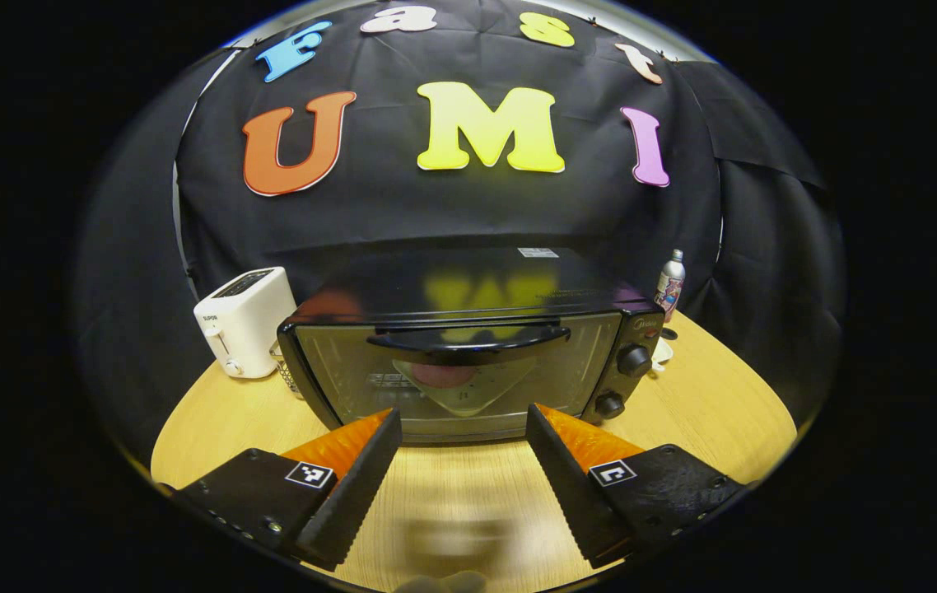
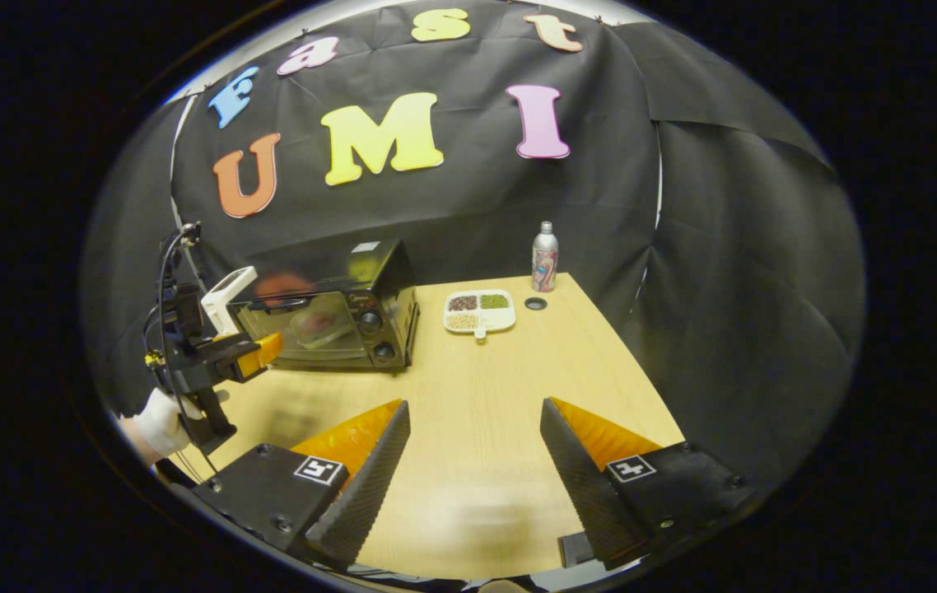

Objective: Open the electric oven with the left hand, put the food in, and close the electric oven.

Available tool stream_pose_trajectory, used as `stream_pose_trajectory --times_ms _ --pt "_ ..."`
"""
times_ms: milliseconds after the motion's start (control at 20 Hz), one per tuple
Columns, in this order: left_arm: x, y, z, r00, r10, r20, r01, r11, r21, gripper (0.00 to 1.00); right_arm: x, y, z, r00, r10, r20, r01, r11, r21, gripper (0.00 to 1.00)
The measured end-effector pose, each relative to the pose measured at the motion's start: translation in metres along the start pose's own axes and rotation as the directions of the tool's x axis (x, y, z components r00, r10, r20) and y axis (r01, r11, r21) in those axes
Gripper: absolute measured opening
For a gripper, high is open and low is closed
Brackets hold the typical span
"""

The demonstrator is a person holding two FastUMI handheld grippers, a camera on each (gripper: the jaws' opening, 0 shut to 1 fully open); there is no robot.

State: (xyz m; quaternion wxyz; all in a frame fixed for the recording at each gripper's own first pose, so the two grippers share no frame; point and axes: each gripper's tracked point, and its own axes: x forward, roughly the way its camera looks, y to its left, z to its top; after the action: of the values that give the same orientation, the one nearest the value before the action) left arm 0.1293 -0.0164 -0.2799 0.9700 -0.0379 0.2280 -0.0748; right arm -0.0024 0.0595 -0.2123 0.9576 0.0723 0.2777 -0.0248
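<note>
Wooden worktop (image 2: 485, 387), black cloth booth. One electric oven (image 1: 468, 354), door closed, just ahead of the left gripper (image 1: 462, 428), jaws spread. Right gripper (image 2: 475, 428) jaws spread, empty. One toaster (image 1: 244, 319), one bottle (image 2: 545, 257), one divided tray (image 2: 481, 312).

— What does the left gripper (image 1: 462, 432) look like?
— Two wedge-shaped fingers with ribbed inner faces, on black blocks with screws and square black-and-white markers.
— And the right gripper (image 2: 475, 428)?
— The same. A white glove (image 2: 162, 422) holds the left one, cables looping above.
</note>
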Motion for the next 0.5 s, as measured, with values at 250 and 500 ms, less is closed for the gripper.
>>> stream_pose_trajectory --times_ms 250,500 --pt "-0.044 -0.004 0.014 0.999 0.011 0.038 -0.011 1.000 0.005 0.97 -0.012 0.004 0.017 0.999 0.028 0.046 -0.026 0.999 -0.037 1.00" --pt "-0.131 -0.012 0.068 0.981 0.046 0.189 -0.047 0.999 0.001 0.97 -0.051 0.001 0.064 0.983 0.072 0.170 -0.058 0.995 -0.081 1.00"
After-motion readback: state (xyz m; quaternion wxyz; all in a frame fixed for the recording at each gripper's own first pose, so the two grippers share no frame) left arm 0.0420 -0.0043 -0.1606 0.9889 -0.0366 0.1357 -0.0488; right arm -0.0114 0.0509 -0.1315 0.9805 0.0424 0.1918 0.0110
